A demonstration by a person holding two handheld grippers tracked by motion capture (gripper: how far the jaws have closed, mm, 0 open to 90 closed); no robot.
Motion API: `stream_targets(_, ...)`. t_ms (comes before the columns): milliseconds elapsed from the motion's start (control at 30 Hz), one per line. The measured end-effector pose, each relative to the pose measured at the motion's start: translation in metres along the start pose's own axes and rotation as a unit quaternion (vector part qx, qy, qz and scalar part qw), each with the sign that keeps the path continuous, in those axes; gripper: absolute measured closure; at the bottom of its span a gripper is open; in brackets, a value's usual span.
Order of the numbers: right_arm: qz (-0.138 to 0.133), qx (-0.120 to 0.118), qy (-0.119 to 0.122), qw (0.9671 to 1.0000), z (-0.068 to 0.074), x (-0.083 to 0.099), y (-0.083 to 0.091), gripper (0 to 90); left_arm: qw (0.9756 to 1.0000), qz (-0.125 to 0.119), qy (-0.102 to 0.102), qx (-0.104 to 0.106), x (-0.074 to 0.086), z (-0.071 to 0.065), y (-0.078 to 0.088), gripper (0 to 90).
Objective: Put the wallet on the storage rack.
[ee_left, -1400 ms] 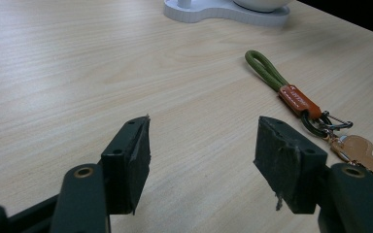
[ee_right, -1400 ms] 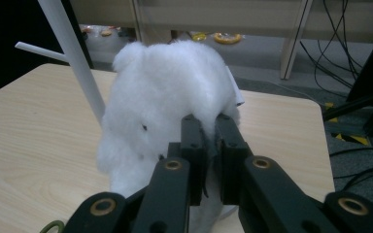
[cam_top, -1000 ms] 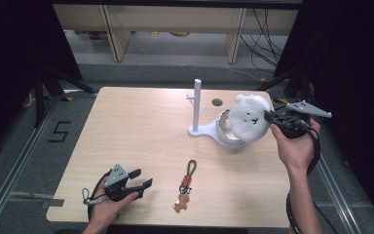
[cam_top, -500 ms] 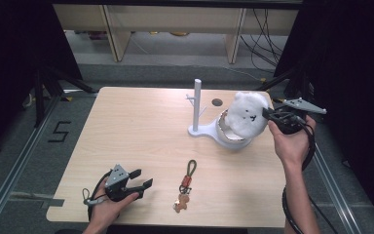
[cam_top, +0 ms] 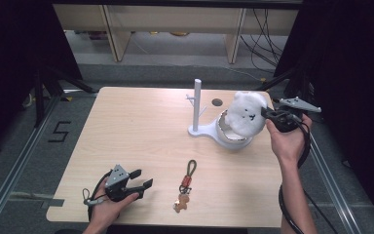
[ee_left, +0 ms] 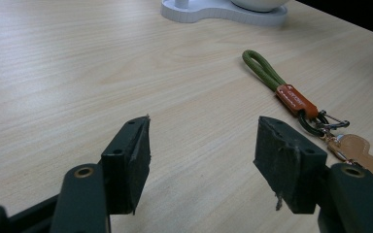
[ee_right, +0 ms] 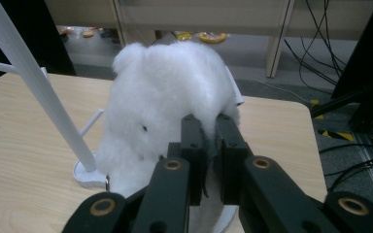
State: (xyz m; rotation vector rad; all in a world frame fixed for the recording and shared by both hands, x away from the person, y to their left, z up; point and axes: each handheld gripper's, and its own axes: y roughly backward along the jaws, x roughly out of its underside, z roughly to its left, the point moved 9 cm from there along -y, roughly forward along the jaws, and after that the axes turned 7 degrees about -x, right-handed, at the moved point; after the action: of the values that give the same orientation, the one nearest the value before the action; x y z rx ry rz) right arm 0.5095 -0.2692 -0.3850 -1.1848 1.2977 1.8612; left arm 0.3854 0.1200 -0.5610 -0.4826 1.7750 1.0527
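Right gripper (cam_top: 269, 114) has its jaws clamped on the white plush toy (cam_top: 244, 113), pinching a fold of fur; the toy hangs just above the white bowl (cam_top: 231, 139) on the stand base (cam_top: 200, 130), next to the upright post (cam_top: 197, 102). Likely mid-transfer: toy grasped, placement pending. Left gripper (cam_top: 139, 184) rests at the near desk (cam_top: 126, 126) edge, jaws open and empty, the keychain (cam_top: 186, 185) lying untouched just beside it.

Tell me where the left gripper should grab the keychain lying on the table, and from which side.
Grip the keychain at its orange sleeve, the stiffest, thickest part. It lies flat, so the open left gripper should probably come from above, jaws across the strap's width.
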Motion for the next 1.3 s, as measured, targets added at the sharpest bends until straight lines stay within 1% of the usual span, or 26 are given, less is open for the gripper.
stream_targets(100, 0.0, 0.003, 0.01, 0.9999, -0.002, 0.001, -0.004, 85.0, 1.0, 0.0, 0.0, 0.0, 0.0, 0.0, 0.0, 37.2)
stream_targets(167, 0.005, 0.007, -0.004, 1.0, 0.0, 0.003, -0.005, 85.0, 1.0, 0.0, 0.0, 0.0, 0.0, 0.0, 0.0, 37.2)
stream_targets(200, 0.005, 0.005, 0.005, 1.0, -0.001, 0.003, -0.006, 85.0, 1.0, 0.0, 0.0, 0.0, 0.0, 0.0, 0.0, 37.2)
stream_targets(267, 0.008, 0.008, 0.01, 0.9999, -0.003, 0.004, -0.009, 85.0, 1.0, 0.0, 0.0, 0.0, 0.0, 0.0, 0.0, 37.2)
stream_targets(300, 0.005, 0.01, 0.007, 0.9999, -0.002, 0.005, -0.011, 85.0, 1.0, 0.0, -0.001, 0.0, 0.0, 0.0, 0.0, 37.2)
stream_targets(367, 0.011, 0.015, 0.001, 0.9998, -0.001, 0.007, -0.013, 85.0, 1.0, 0.0, 0.0, 0.001, 0.0, 0.0, 0.0, 37.2)
stream_targets(400, 0.012, 0.015, 0.001, 0.9998, -0.001, 0.008, -0.015, 84.9, 1.0, 0.0, -0.009, 0.001, 0.0, 0.0, 0.0, 37.2)
stream_targets(433, 0.013, 0.015, -0.001, 0.9998, 0.0, 0.009, -0.017, 84.9, 0.9999, -0.001, -0.01, 0.002, 0.0, 0.0, 0.0, 37.2)
stream_targets(467, 0.015, 0.018, 0.016, 0.9996, -0.002, 0.01, -0.019, 84.9, 0.9999, 0.0, -0.01, 0.002, 0.0, 0.0, 0.0, 37.2)
stream_targets(500, 0.018, 0.02, 0.007, 0.9996, 0.0, 0.012, -0.021, 84.9, 0.9999, 0.0, -0.01, 0.002, 0.0, 0.0, 0.0, 37.2)
stream_targets(533, 0.017, 0.024, 0.008, 0.9995, 0.0, 0.013, -0.023, 84.9, 1.0, 0.0, -0.008, 0.001, 0.0, 0.0, 0.0, 37.2)
stream_targets(600, 0.023, 0.029, 0.014, 0.9992, 0.001, 0.015, -0.026, 84.9, 1.0, 0.0, -0.009, 0.001, 0.0, 0.0, 0.001, 37.2)
stream_targets(633, 0.024, 0.025, 0.019, 0.9992, 0.002, 0.016, -0.029, 84.8, 1.0, 0.0, -0.008, 0.001, 0.0, 0.0, 0.001, 37.2)
stream_targets(667, 0.023, 0.022, 0.034, 0.9989, 0.0, 0.017, -0.032, 84.7, 1.0, 0.0, -0.008, 0.001, 0.0, 0.0, 0.001, 37.2)
stream_targets(733, 0.024, 0.025, 0.03, 0.9989, 0.002, 0.019, -0.036, 84.6, 1.0, 0.002, -0.006, -0.003, 0.0, 0.0, 0.001, 37.2)
stream_targets(833, 0.028, 0.033, 0.038, 0.9983, 0.002, 0.023, -0.041, 84.5, 1.0, 0.002, -0.007, -0.002, 0.0, 0.0, 0.001, 37.2)
stream_targets(867, 0.025, 0.037, 0.023, 0.9987, 0.005, 0.025, -0.043, 84.5, 1.0, 0.001, -0.008, -0.001, 0.0, 0.0, 0.001, 37.2)
stream_targets(900, 0.022, 0.041, 0.029, 0.9985, 0.004, 0.026, -0.044, 84.6, 1.0, 0.001, -0.008, -0.001, 0.0, 0.0, 0.001, 37.2)
stream_targets(933, 0.025, 0.042, 0.022, 0.9986, 0.004, 0.027, -0.044, 84.6, 1.0, 0.001, -0.009, -0.001, 0.0, 0.0, 0.001, 37.1)
stream_targets(967, 0.027, 0.049, 0.024, 0.9981, 0.002, 0.027, -0.044, 84.5, 0.9999, 0.001, -0.01, -0.002, 0.0, 0.0, 0.001, 37.2)
stream_targets(1000, 0.023, 0.047, 0.023, 0.9984, 0.003, 0.028, -0.046, 84.5, 0.9999, 0.0, -0.01, 0.001, 0.0, 0.0, 0.001, 37.1)
stream_targets(1100, 0.027, 0.049, 0.05, 0.9972, 0.0, 0.03, -0.05, 84.2, 1.0, -0.001, -0.009, 0.001, 0.0, -0.001, 0.001, 37.2)
stream_targets(1167, 0.031, 0.055, 0.038, 0.9973, 0.003, 0.034, -0.052, 84.1, 1.0, -0.001, -0.009, 0.0, 0.0, -0.001, 0.001, 37.2)
stream_targets(1200, 0.036, 0.06, 0.043, 0.9966, 0.002, 0.036, -0.053, 84.1, 1.0, -0.002, -0.009, 0.001, 0.0, -0.001, 0.001, 37.1)
stream_targets(1233, 0.037, 0.049, 0.057, 0.9965, 0.001, 0.038, -0.056, 84.1, 1.0, -0.002, -0.009, 0.001, 0.0, -0.001, 0.0, 37.2)
stream_targets(1300, 0.046, 0.057, 0.058, 0.9956, 0.0, 0.042, -0.058, 83.9, 0.9999, 0.001, -0.012, 0.001, 0.0, 0.0, 0.001, 37.2)
